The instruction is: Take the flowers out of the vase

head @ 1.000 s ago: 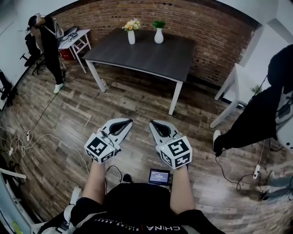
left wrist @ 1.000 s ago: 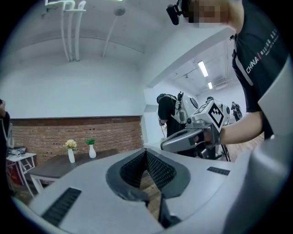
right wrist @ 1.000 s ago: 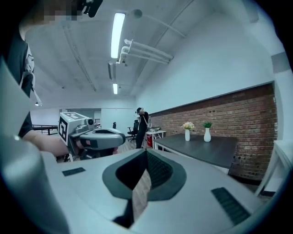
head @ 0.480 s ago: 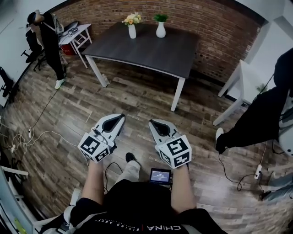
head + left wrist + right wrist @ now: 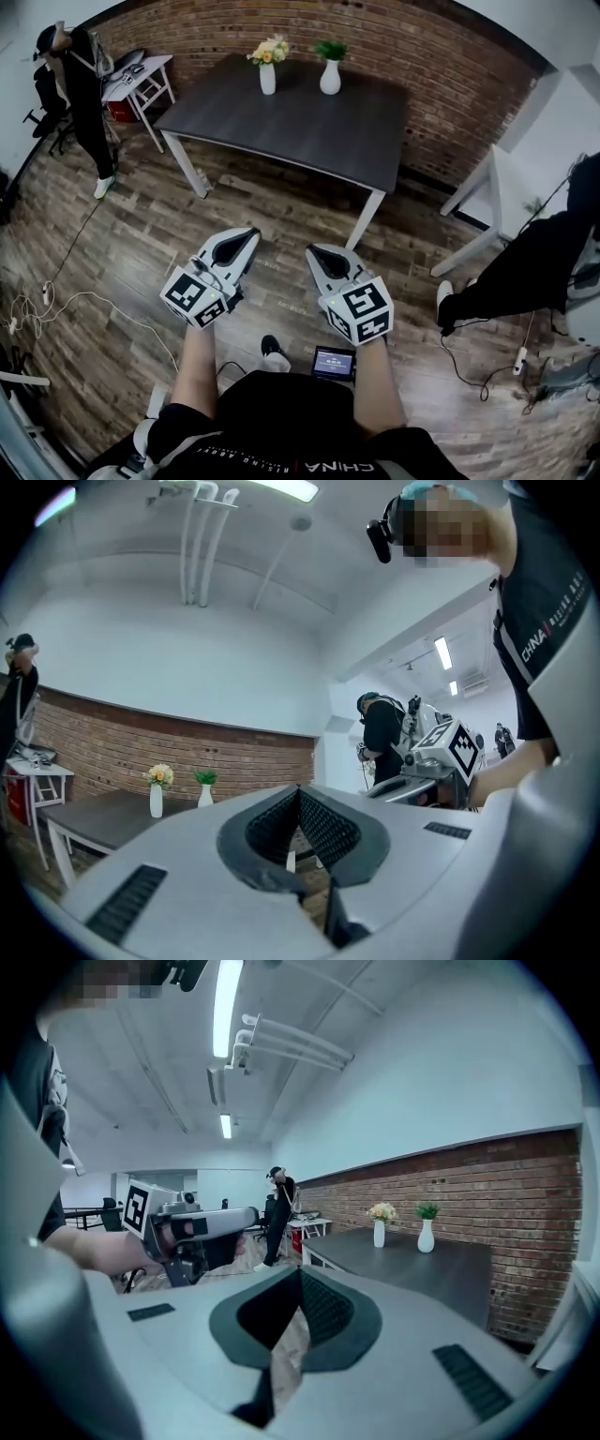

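Nothing is done: flowers [image 5: 270, 51] stand in the vase [image 5: 267, 80], left gripper [image 5: 251, 233] and right gripper [image 5: 315, 250] closed, empty, far away.

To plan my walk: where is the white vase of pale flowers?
Head view: the white vase of pale flowers stands at the far edge of the dark table, left of the white vase of green leaves.

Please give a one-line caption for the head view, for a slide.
Left gripper and right gripper, both shut, held short of a table with flowers in a vase.
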{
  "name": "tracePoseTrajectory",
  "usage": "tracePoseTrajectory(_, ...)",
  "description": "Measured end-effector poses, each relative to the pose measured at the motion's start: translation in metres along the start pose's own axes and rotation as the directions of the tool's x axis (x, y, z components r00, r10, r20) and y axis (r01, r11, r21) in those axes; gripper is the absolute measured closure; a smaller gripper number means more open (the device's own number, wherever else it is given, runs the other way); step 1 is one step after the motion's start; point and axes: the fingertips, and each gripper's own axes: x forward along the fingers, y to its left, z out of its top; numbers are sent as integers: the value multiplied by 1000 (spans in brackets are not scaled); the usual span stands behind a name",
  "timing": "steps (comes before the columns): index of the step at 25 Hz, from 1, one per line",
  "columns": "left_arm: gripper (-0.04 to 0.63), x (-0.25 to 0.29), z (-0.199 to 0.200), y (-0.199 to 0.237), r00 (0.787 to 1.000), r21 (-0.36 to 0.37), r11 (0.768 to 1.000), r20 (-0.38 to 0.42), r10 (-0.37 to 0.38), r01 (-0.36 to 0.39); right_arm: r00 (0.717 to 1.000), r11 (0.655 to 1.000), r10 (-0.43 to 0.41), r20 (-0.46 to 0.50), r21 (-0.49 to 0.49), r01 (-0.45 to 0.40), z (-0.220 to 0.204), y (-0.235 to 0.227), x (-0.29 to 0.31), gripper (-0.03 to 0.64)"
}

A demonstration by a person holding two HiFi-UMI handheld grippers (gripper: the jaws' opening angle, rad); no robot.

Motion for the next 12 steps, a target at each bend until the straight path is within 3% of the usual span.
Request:
tracePoseTrajectory(5, 594, 4, -11, 58, 999, 4, 1000, -36, -16, 16, 999, 999, -37, 1, -13, 37, 14, -7, 54, 614)
tracePoseTrajectory(12, 594, 12, -25, 104, 997, -9, 999, -58, -54, 53, 998, 999, -52, -19, 1, 52, 20, -23, 105, 614)
